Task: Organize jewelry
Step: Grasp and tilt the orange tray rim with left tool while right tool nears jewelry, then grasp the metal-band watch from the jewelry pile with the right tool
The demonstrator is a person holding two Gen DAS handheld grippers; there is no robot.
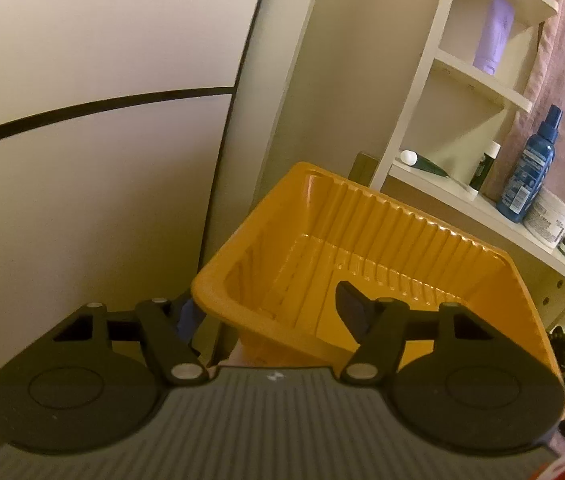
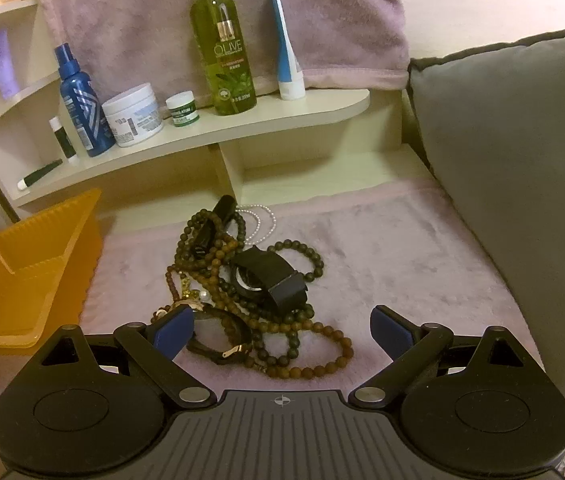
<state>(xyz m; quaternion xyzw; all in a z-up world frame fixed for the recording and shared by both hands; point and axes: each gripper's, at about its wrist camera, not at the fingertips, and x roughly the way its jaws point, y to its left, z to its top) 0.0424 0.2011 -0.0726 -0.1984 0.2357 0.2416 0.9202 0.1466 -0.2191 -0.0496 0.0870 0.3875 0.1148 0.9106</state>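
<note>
An empty orange ribbed plastic tray fills the left wrist view, tilted. My left gripper is shut on the tray's near wall, one finger outside and one finger inside. The tray also shows at the left of the right wrist view. A tangled pile of jewelry lies on the pink cloth: dark and brown bead strands, a black watch, a thin pearl chain. My right gripper is open and empty, just above the pile's near edge.
A cream shelf unit behind the pile holds an olive spray bottle, a blue bottle, jars and tubes. A grey cushion stands at the right. A pink towel hangs at the back.
</note>
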